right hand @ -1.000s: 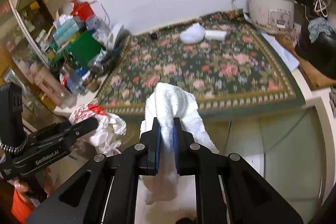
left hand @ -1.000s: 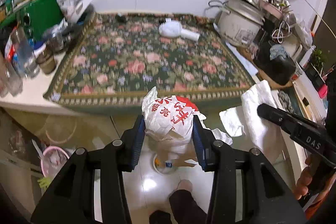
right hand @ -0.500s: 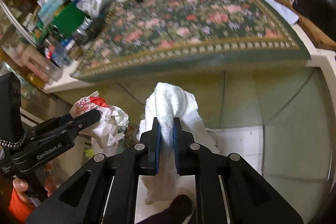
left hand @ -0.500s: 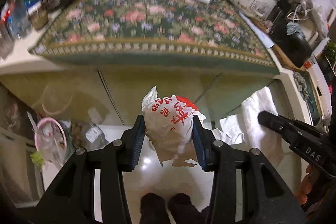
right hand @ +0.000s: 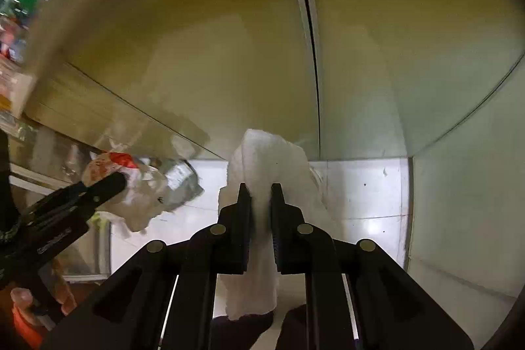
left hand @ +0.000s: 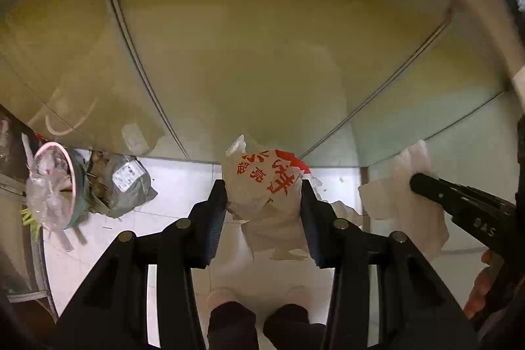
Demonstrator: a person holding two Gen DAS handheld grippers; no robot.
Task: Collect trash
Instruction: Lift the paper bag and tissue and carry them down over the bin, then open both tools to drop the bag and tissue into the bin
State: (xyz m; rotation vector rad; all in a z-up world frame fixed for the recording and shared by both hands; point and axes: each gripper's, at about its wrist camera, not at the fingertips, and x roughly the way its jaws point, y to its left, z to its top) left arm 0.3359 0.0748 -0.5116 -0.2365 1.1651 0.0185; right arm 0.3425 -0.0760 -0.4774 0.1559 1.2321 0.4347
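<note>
- While we look down along both pairs of tongs, pale cabinet doors [left hand: 262,38] fill the upper view and a white tiled floor [left hand: 183,186] lies below.
- Our left tongs [left hand: 264,202] are closed on a crumpled white bag [left hand: 262,182] with red printed characters; it sits between the two pads, its lower part hanging underneath.
- Our right tongs [right hand: 261,212] are nearly shut, pinching a white paper towel [right hand: 265,159] that bulges above the pads and drapes below them.
- Seen from the left wrist, the right tongs and towel [left hand: 407,189] appear at the right edge, beside the bag.
- On the floor to the left stands a pink-rimmed bin [left hand: 52,186] lined with clear plastic, and a grey parcel bag [left hand: 128,182] lies just beside it.
- Dark trouser legs [left hand: 229,327] show at the bottom.
</note>
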